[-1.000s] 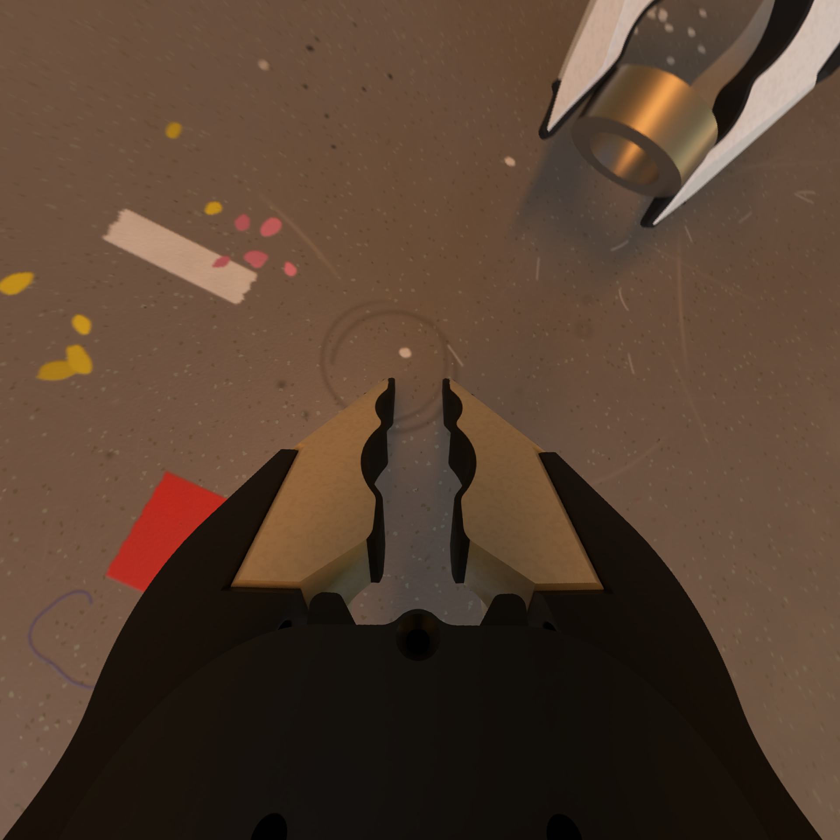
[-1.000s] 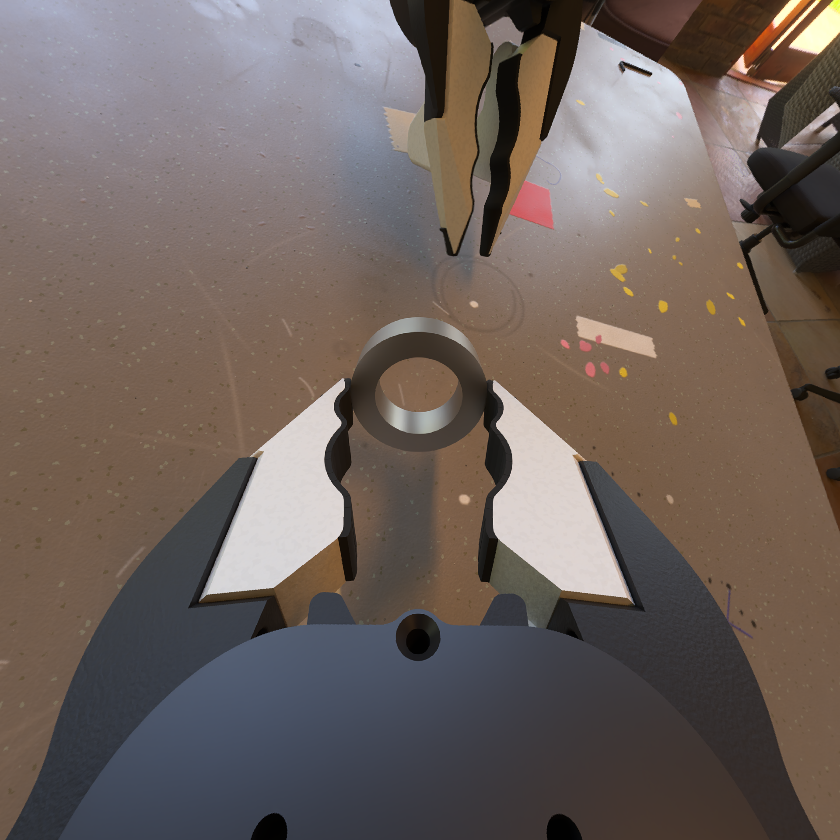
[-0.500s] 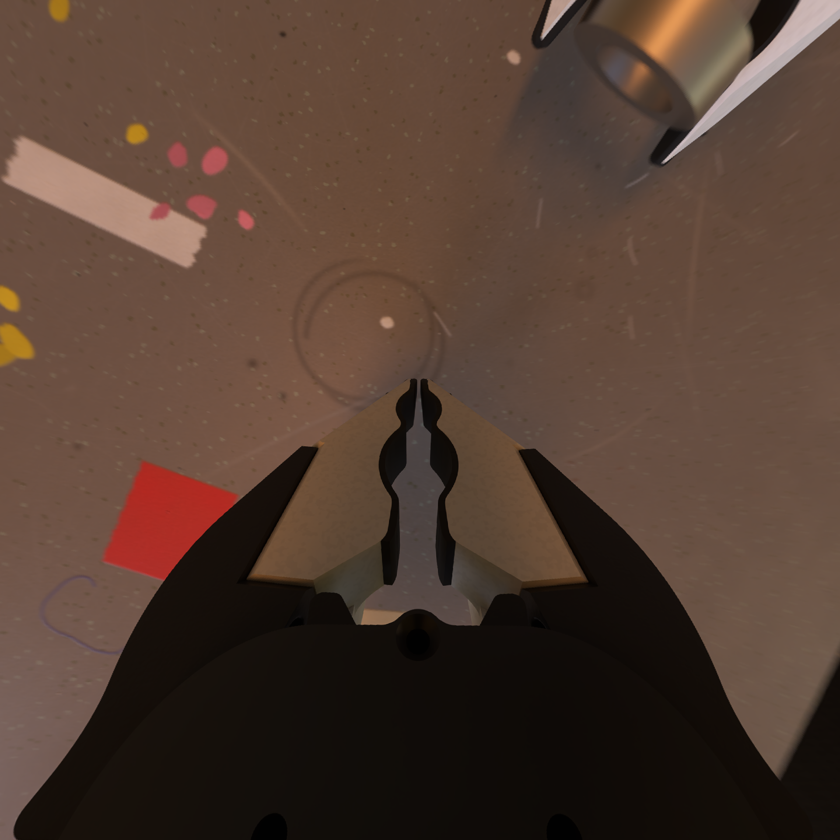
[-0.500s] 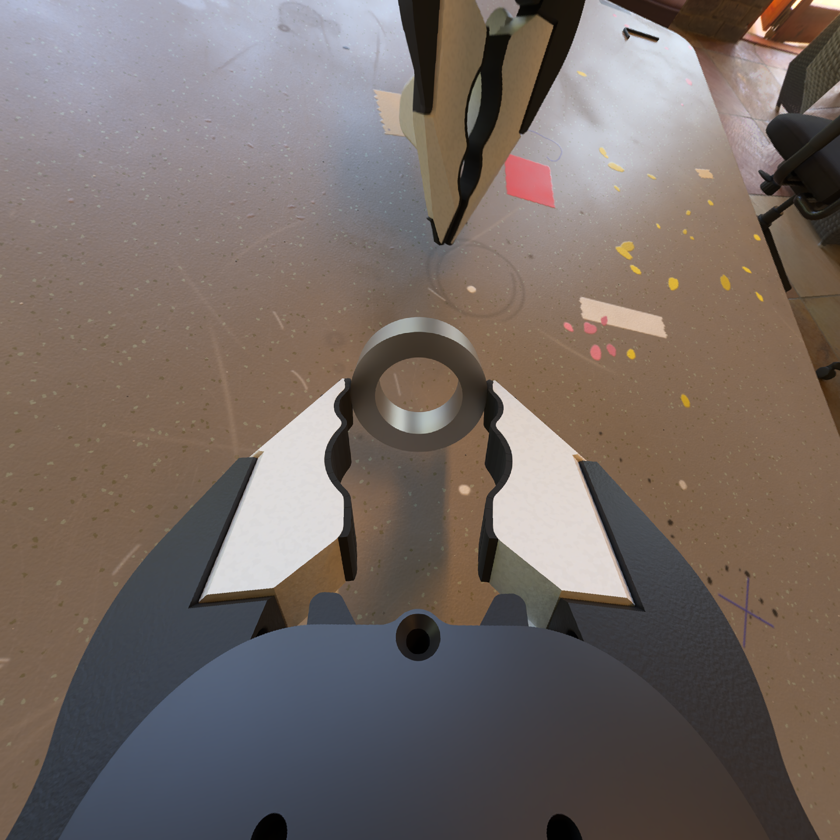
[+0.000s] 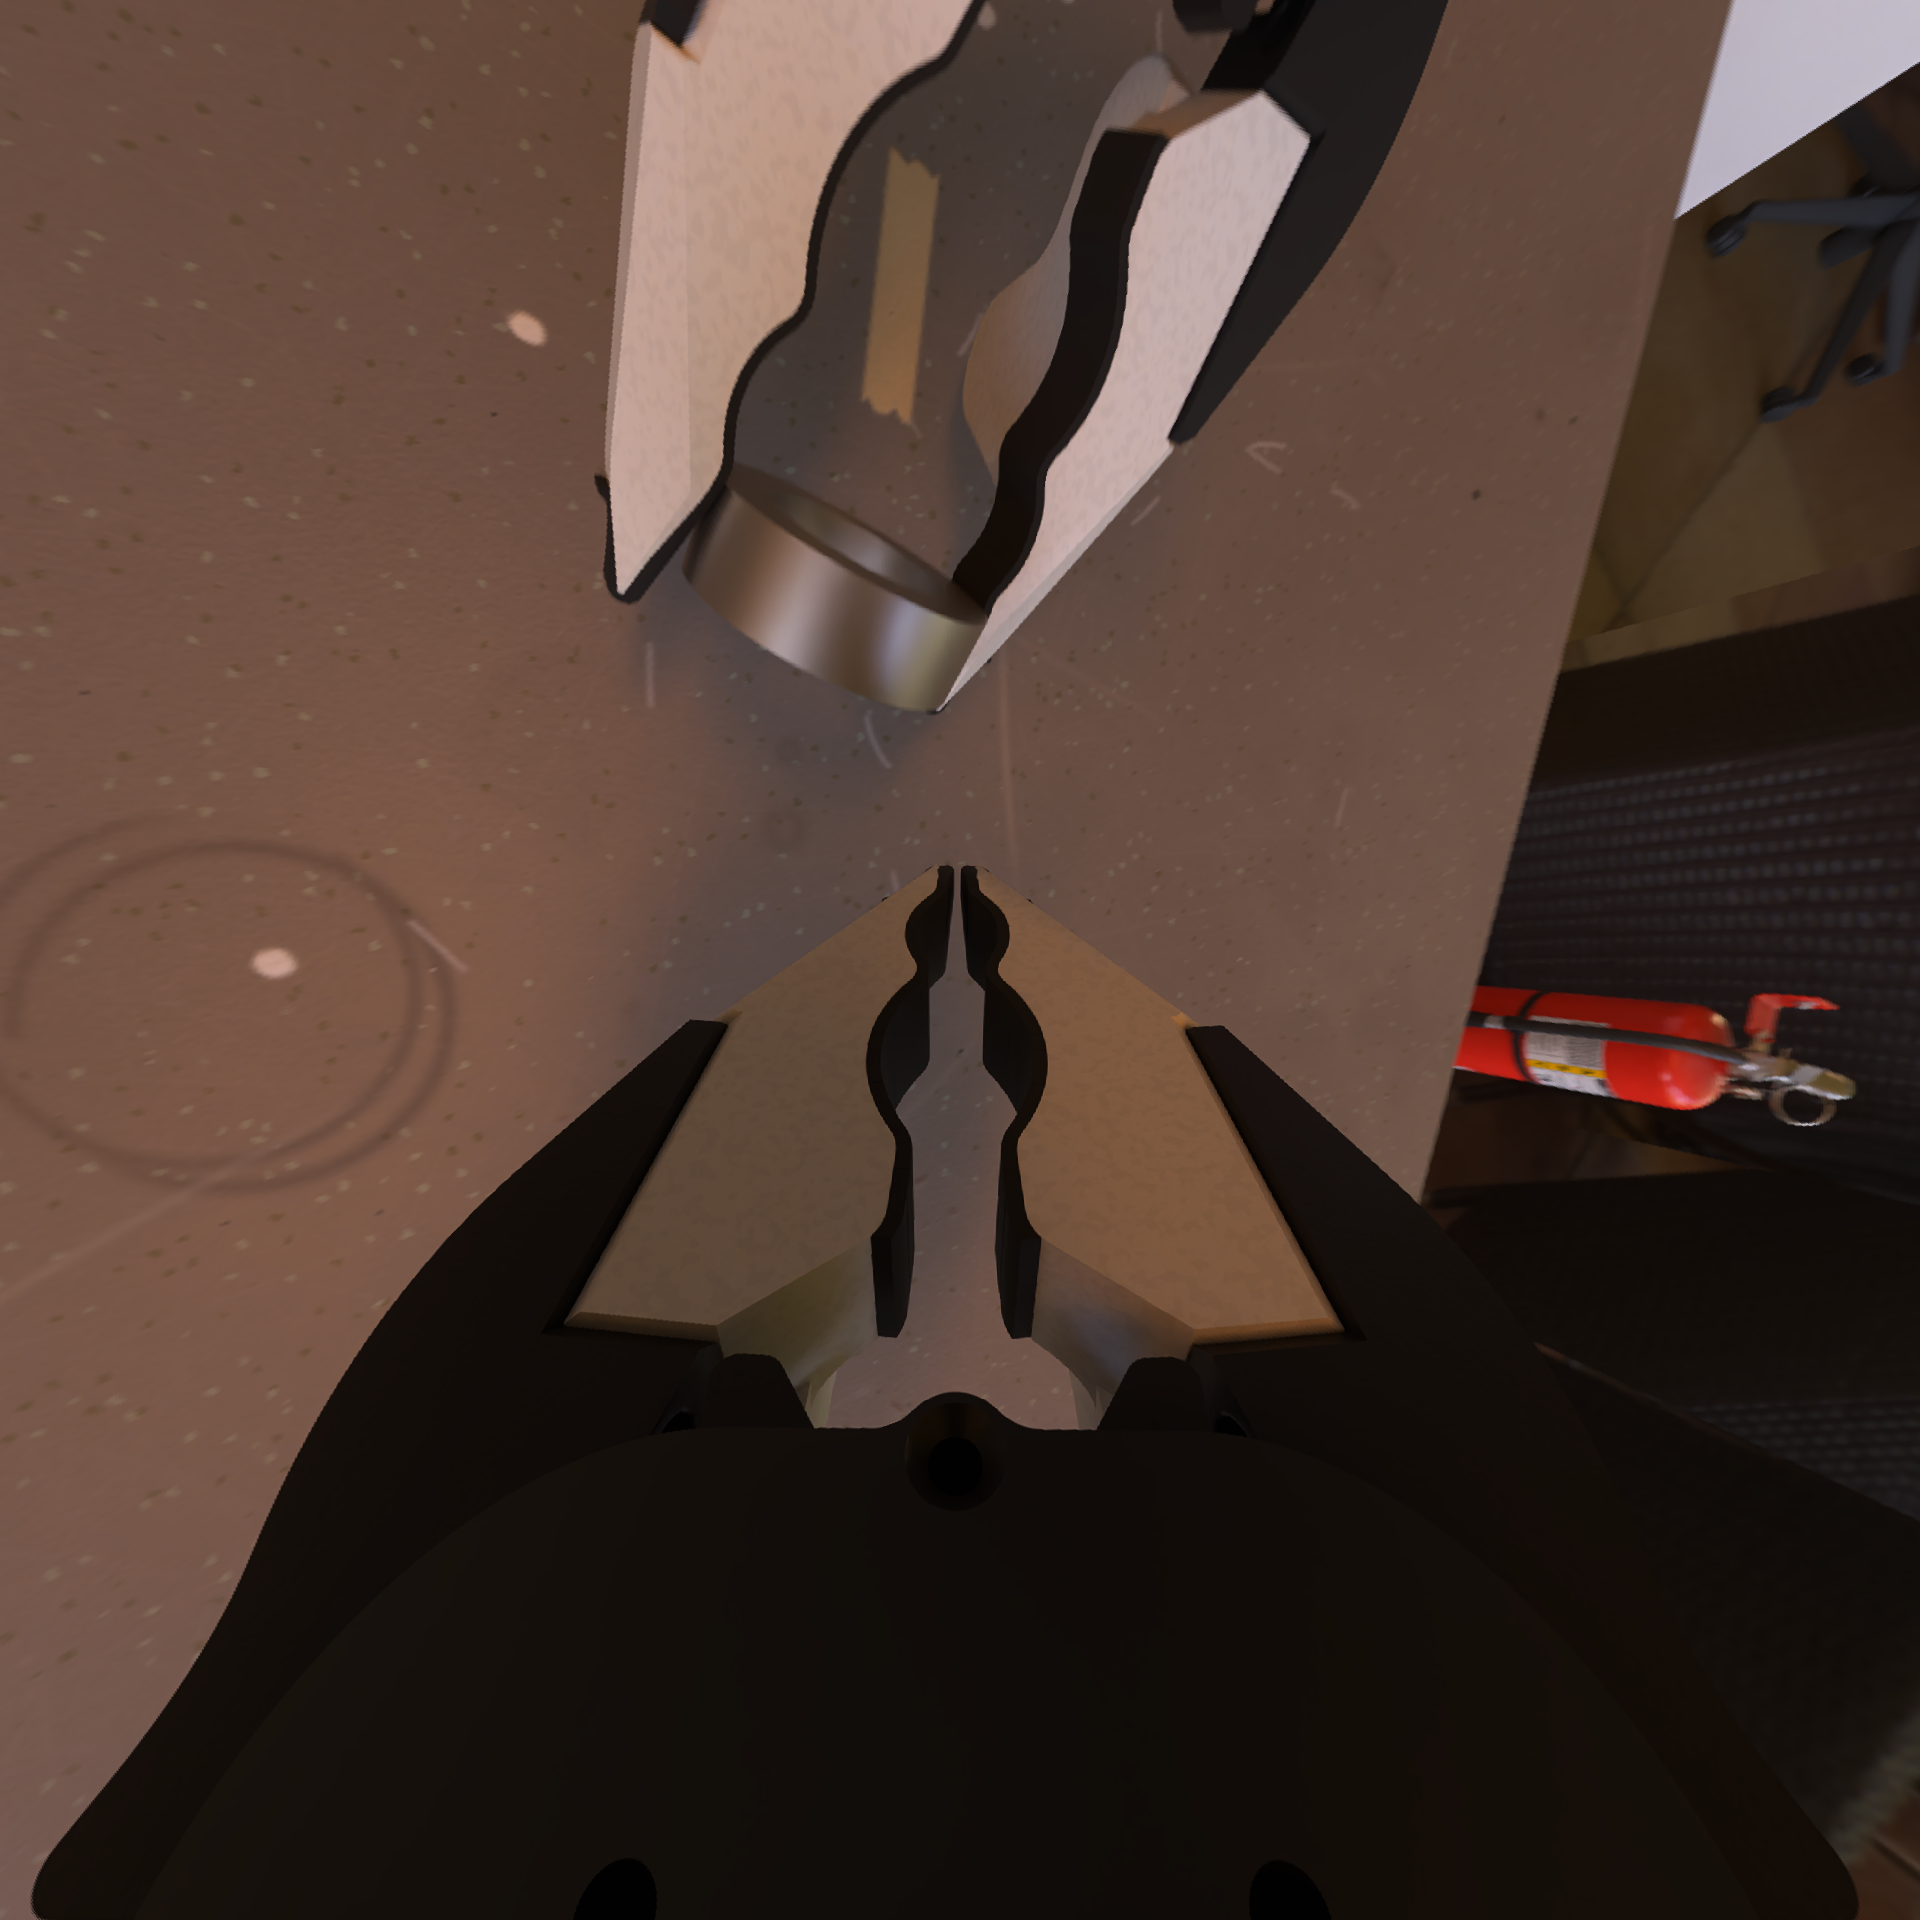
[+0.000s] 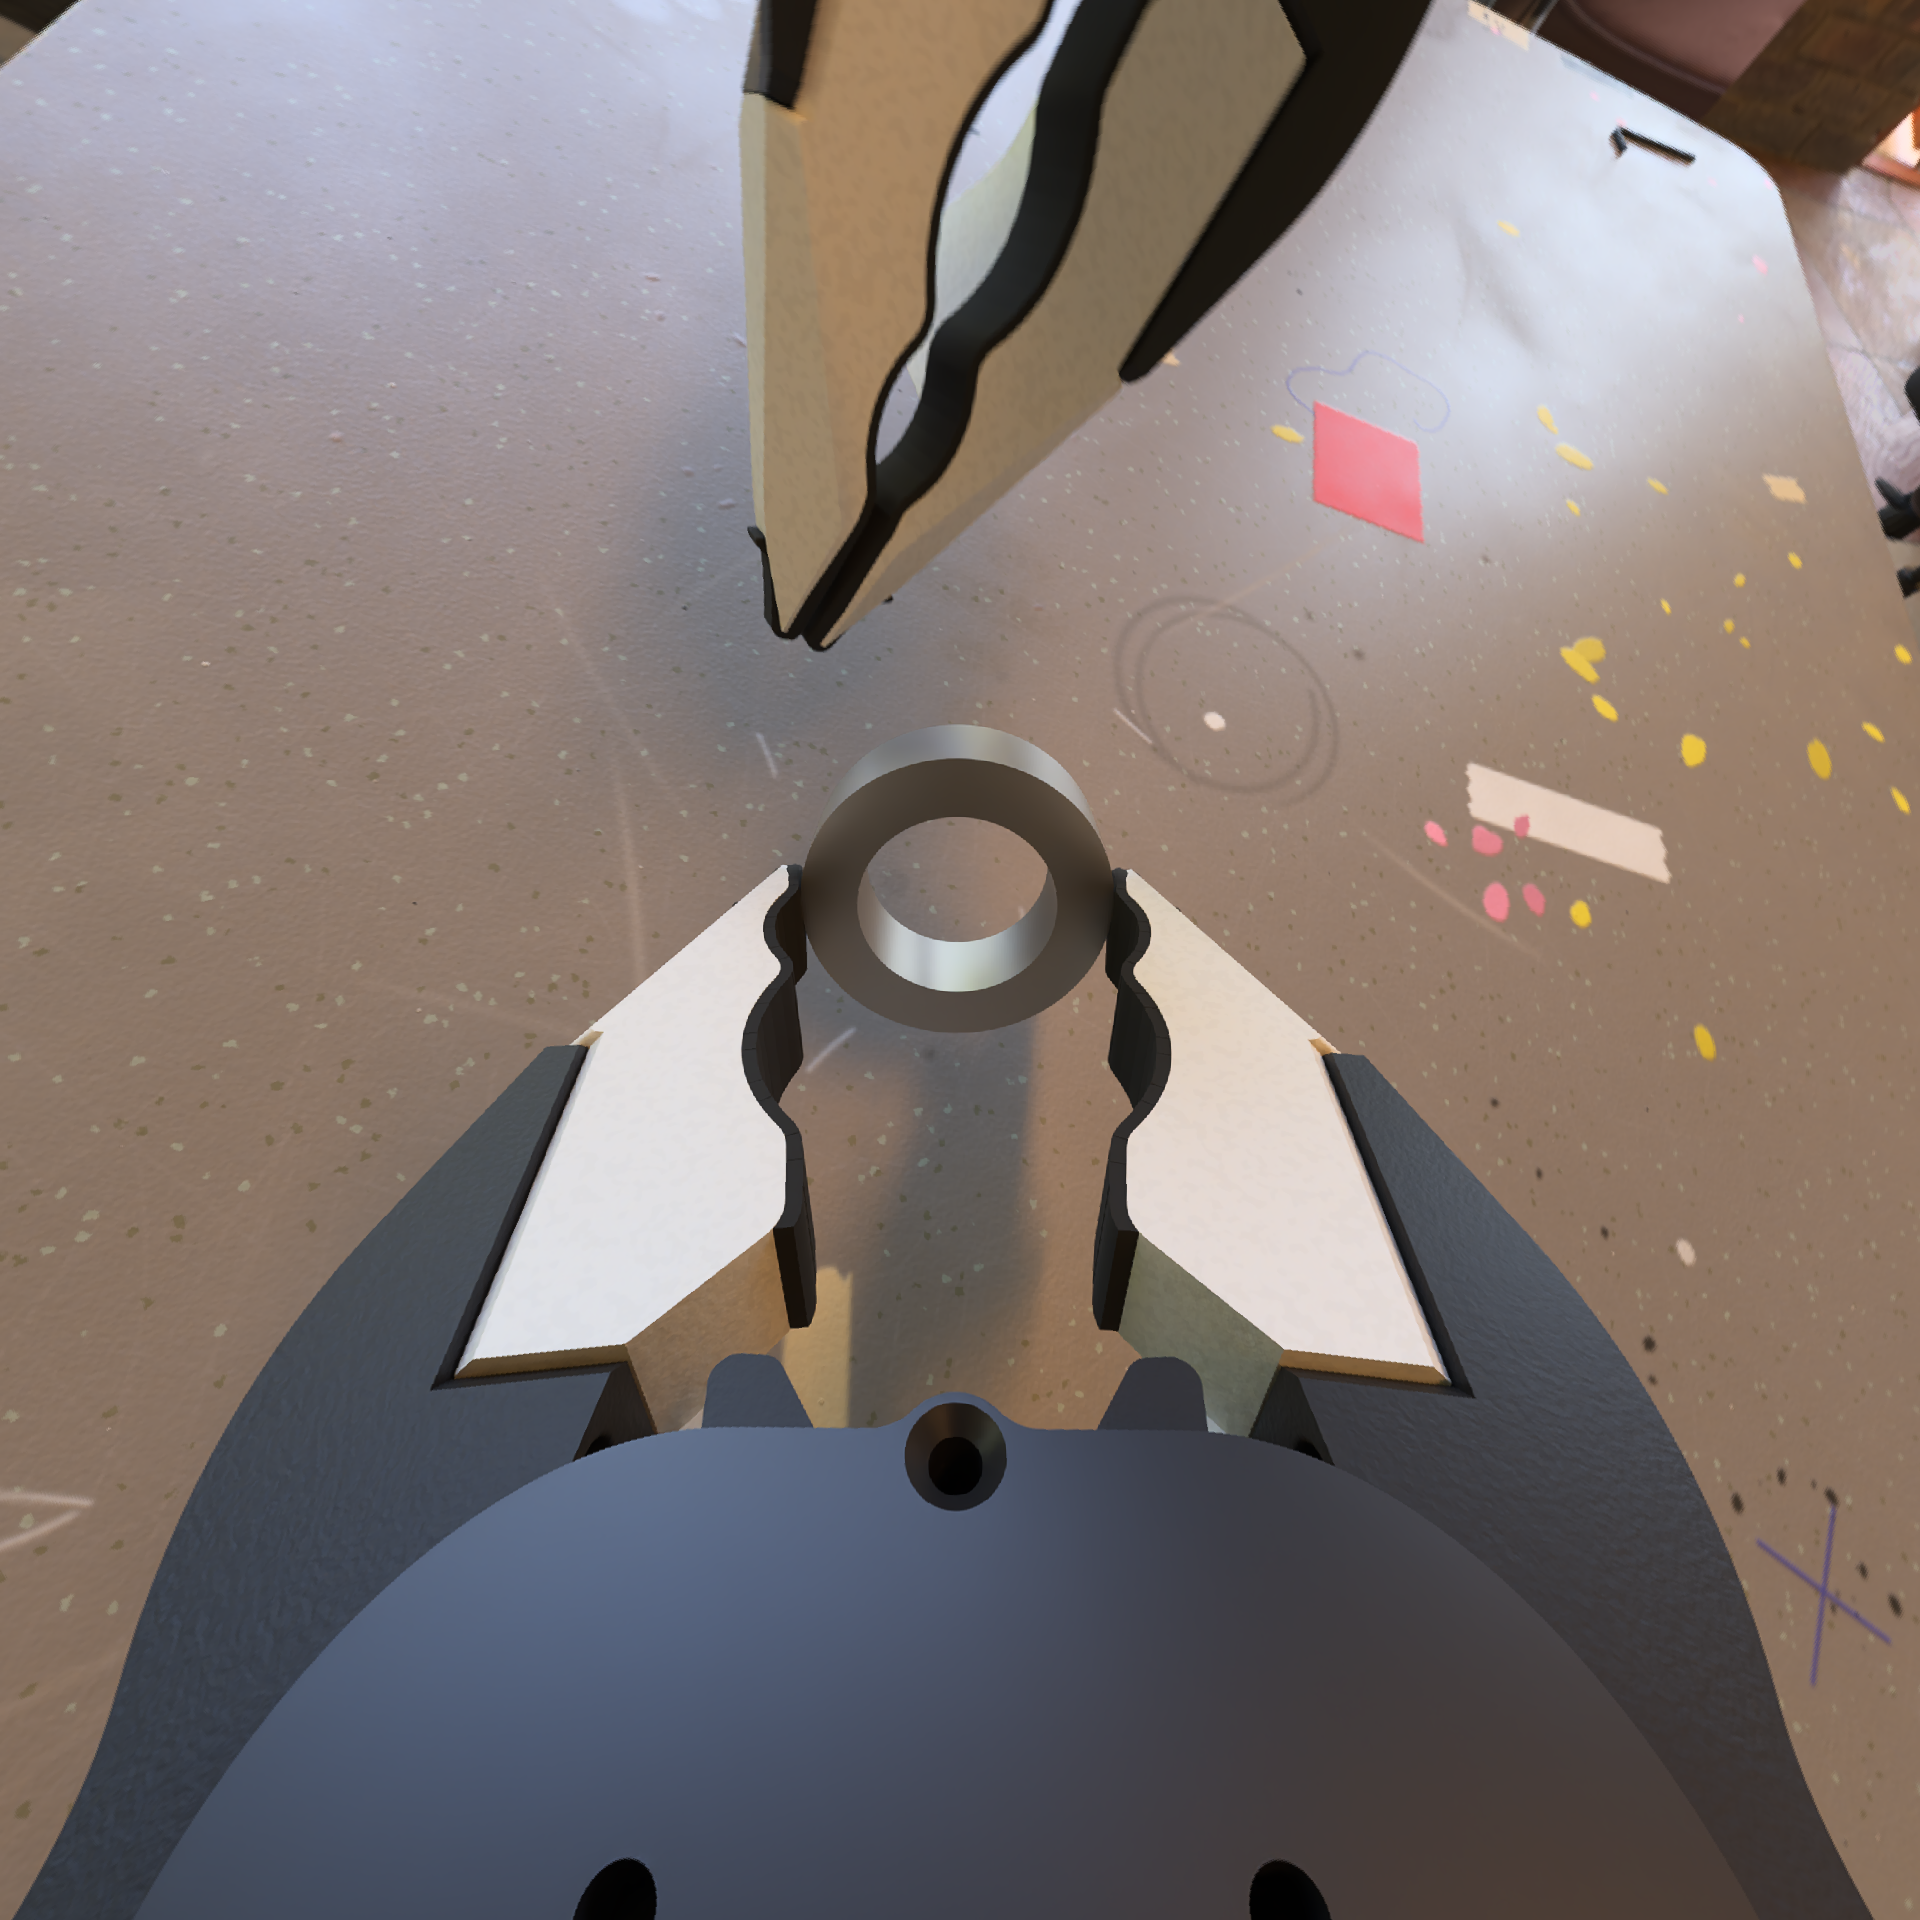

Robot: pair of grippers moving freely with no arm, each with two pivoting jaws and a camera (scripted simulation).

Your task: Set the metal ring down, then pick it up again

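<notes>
Right tongs (image 6: 956, 883) grasp the metal ring (image 6: 956, 971) at its two sides, tips pressed to the outer wall, ring held above the bench (image 6: 312, 623) with its hole facing the right wrist camera. Bench surface shows through the hole. Whether the ring touches the bench cannot be told from either view.

Left tongs (image 5: 956, 878) clenched on nothing, tips almost meeting, only a sliver of gap. In the right wrist view the left tongs (image 6: 800, 629) hang just beyond the ring, tips pointing down at the bench, apart from the ring.

Left wrist view only: ring (image 5: 831, 613) seen from the side as a short cylinder between the right tongs (image 5: 790, 644); bench edge at right, a red fire extinguisher (image 5: 1621, 1060) lying past it, dark chair base at far top right, strip of tape (image 5: 899, 301) seen between the right tongs' fingers.

Right wrist view only: red square patch (image 6: 1366, 473), white tape strip (image 6: 1569, 821), pink and yellow paint spots (image 6: 1590, 660), blue pen cross (image 6: 1823, 1595) at near right.

Both views: faint circular scuff with a white dot (image 6: 1216, 717), right of the ring in the right wrist view, at left (image 5: 234, 1003) in the left wrist view.
</notes>
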